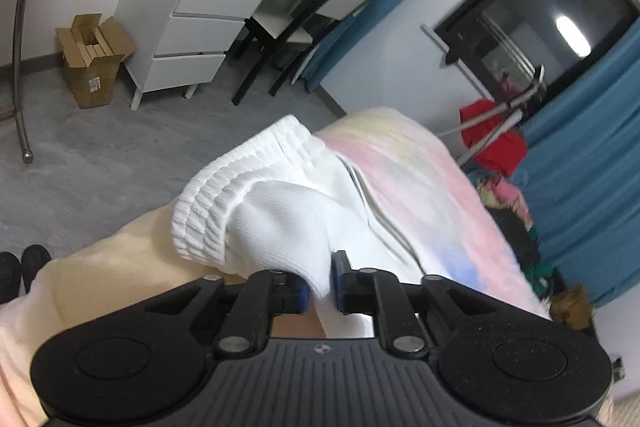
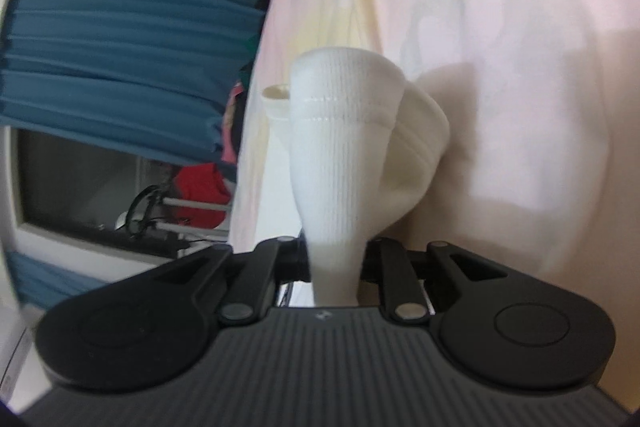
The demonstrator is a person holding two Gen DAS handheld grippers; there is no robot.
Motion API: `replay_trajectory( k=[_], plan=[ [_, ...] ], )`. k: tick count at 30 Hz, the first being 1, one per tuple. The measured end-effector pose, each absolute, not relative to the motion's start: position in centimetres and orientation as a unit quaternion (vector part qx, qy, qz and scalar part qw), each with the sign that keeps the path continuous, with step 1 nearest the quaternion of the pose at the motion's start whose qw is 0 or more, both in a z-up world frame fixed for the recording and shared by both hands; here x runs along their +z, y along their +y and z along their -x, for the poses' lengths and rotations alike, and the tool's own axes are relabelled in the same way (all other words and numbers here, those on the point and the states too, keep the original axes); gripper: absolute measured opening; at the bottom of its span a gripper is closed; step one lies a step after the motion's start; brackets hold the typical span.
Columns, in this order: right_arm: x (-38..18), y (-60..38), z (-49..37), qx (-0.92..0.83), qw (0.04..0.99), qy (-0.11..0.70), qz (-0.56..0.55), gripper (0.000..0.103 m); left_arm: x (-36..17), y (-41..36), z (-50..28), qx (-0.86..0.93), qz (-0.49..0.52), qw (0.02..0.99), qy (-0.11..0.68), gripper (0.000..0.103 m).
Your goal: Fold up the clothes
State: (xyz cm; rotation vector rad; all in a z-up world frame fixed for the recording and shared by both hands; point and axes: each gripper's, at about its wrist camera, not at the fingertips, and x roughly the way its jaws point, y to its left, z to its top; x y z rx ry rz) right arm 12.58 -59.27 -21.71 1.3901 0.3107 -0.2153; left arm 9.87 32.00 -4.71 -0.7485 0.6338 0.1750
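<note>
A white ribbed sock (image 1: 272,211) lies over the pastel pink and yellow bedspread (image 1: 420,179). My left gripper (image 1: 320,291) is shut on the sock, pinching a fold of it between the blue pads, with the ribbed cuffs bunched just ahead to the left. In the right wrist view, my right gripper (image 2: 334,267) is shut on the white sock (image 2: 340,147), which stands up from the jaws with its toe seam showing. A second layer of sock hangs behind it against the bedspread (image 2: 520,67).
A white drawer desk (image 1: 192,23) with a dark chair (image 1: 288,35) and a cardboard box (image 1: 92,63) stand on the grey floor beyond the bed. Blue curtains (image 1: 592,187), a dark window (image 1: 532,19) and a pile of clothes (image 1: 504,195) are to the right.
</note>
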Motion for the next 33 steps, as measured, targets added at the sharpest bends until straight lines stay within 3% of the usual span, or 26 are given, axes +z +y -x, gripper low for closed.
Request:
replay_trajectory(
  k=[2, 3, 5, 7, 11, 15, 16, 23, 33],
  plan=[
    [-21.9, -59.3, -13.1, -0.086, 0.756, 0.136, -0.634, 0.05, -4.5, 31.3, -9.8, 0.078, 0.342, 0.883, 0.313, 0.042],
    [-21.9, -59.2, -13.5, -0.078, 0.761, 0.13, -0.631, 0.063, -4.3, 30.7, -9.7, 0.079, 0.329, 0.886, 0.317, 0.048],
    [-21.6, -59.0, -14.5, -0.07, 0.776, 0.121, -0.615, 0.065, -3.6, 29.2, -9.3, 0.089, 0.296, 0.894, 0.323, 0.07],
    [-21.2, -58.9, -15.4, -0.079, 0.794, 0.122, -0.591, 0.064, -2.6, 27.5, -8.7, 0.103, 0.261, 0.903, 0.324, 0.081],
    [-21.5, -59.5, -16.8, -0.111, 0.8, 0.121, -0.577, 0.057, -0.1, 24.2, -7.4, 0.127, 0.183, 0.922, 0.315, 0.083],
    [-22.5, -60.4, -17.5, -0.145, 0.783, 0.13, -0.59, 0.016, 2.3, 20.1, -6.2, 0.143, 0.102, 0.946, 0.273, 0.088],
    [-22.5, -60.5, -17.6, -0.149, 0.787, 0.138, -0.582, 0.014, 2.7, 18.9, -6.2, 0.141, 0.091, 0.951, 0.261, 0.088],
    [-20.2, -60.0, -17.8, -0.177, 0.832, 0.137, -0.508, 0.011, 1.3, 9.8, -9.5, 0.069, 0.084, 0.963, 0.245, 0.092],
    [-17.4, -58.3, -17.4, -0.192, 0.869, 0.126, -0.438, 0.011, -7.9, -2.8, -15.8, -0.003, -0.013, 0.952, 0.307, 0.091]
  ],
)
